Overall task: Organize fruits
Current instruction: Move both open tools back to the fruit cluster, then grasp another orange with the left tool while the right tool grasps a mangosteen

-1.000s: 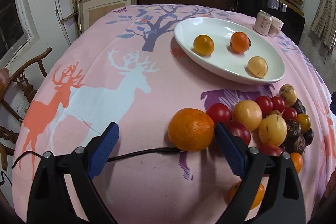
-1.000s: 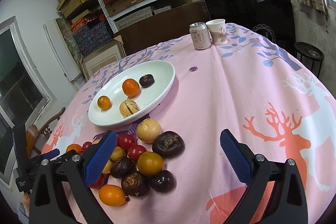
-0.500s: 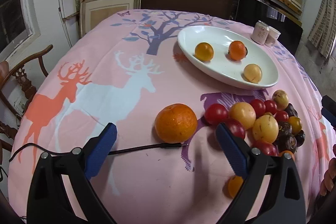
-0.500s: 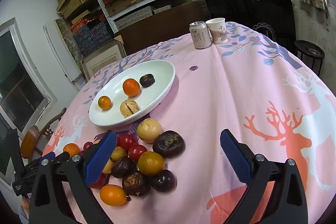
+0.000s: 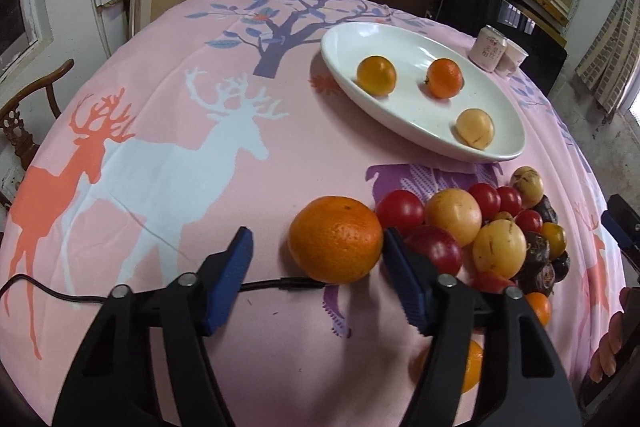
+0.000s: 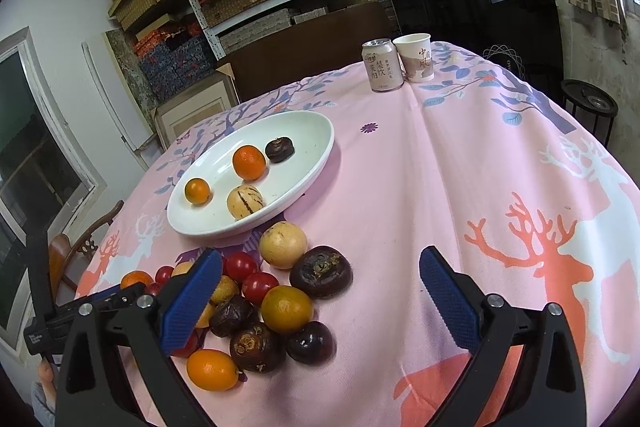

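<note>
Counter [image 5: 280, 155] at the left claw [image 5: 316, 259] — jaws closing around the big orange [image 5: 335, 239], one pad touching, the other apart. White dish [image 5: 344, 47] at one o'clock. Right claw [image 6: 320, 291] spread wide — nothing between, fruit pile [image 6: 280, 307] at nine o'clock.

My left wrist view looks steeply down, close over the worktop [image 5: 168, 155]; my right sits opposite. Both share the white plate [image 5: 404, 115] [image 6: 320, 151].
</note>
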Available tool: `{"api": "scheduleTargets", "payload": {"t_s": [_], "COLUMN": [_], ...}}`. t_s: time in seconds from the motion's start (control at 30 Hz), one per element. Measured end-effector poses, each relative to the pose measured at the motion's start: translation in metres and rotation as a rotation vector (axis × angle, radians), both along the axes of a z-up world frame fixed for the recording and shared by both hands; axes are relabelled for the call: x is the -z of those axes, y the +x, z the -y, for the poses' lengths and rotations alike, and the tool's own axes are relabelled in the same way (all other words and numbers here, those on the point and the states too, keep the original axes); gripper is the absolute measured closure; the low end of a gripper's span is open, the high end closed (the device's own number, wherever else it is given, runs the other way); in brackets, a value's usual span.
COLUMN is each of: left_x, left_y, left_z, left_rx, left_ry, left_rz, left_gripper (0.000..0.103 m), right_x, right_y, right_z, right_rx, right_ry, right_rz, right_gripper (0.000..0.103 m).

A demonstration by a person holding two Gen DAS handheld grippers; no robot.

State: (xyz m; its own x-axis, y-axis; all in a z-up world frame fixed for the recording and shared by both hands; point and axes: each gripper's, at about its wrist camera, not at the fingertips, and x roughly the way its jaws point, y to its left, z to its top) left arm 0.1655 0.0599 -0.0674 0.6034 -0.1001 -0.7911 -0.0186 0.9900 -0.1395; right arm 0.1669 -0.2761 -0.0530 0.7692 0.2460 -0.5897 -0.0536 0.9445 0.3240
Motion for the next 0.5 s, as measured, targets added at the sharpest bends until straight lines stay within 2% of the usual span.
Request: {"api": "scheduleTargets", "payload": {"t_s": [0.13, 0.27, 0.37, 0.5], "left_x": [-0.002, -0.003, -0.003, -0.005], "left_y": [-0.002, -0.003, -0.003, -0.006], "left_z": [0.009, 0.018, 0.015, 0.004], "left_rx": [0.033, 0.040, 0.030, -0.018], "left_ry": [0.023, 0.076, 0.082, 0.088], "left_rz": [0.021, 0.038, 0.037, 0.046], "left_gripper": [0.056, 0.056, 0.057, 0.057], "right_x": [0.001, 0.002, 0.003, 0.011], "right_y": [0.001, 0.001, 0.000, -0.011], "right_z": [-0.002, -0.003, -0.006, -0.023], "right_rx": [-0.003, -0.009, -0.027, -0.114], "right_ry": [-0.011, -0.017, -0.035, -0.110], "right_rz": [-0.004, -0.007, -0.022, -0.063], "right_gripper": [0.003, 0.003, 0.003, 0.003]}}
